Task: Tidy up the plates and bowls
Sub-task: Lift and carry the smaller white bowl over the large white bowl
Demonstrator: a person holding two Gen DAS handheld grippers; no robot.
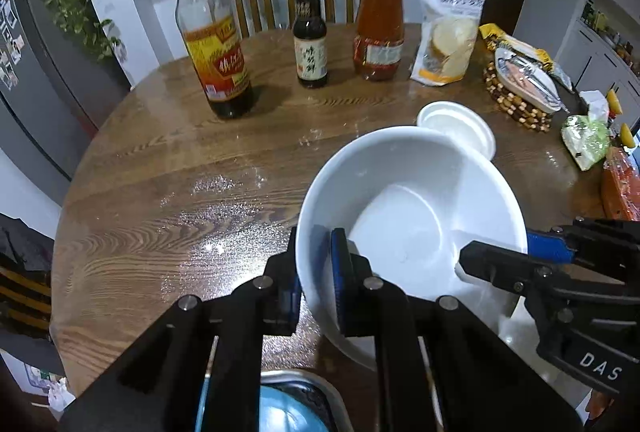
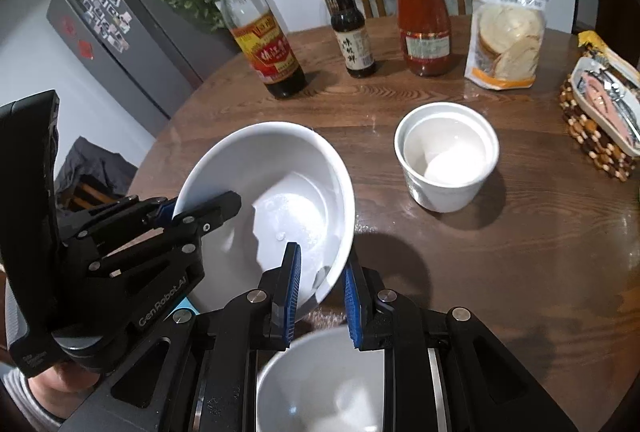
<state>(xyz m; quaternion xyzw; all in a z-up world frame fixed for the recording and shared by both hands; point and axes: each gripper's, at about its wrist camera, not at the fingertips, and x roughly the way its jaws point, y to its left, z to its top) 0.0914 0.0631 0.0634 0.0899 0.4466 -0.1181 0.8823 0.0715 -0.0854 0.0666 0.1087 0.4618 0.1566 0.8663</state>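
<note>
Left gripper (image 1: 316,282) pinching near rim of large white ceramic bowl (image 1: 404,216), right gripper (image 2: 320,292) clamping opposite rim, bowl tilted above round wooden table (image 1: 168,167), small white ramekin (image 2: 446,161) beyond, second white bowl (image 2: 320,388) beneath right fingers.

Black left gripper with blue pads (image 1: 316,272) clamped narrow, pointing steeply down, black right gripper (image 2: 322,292) likewise, entering left wrist view at four o'clock.
</note>
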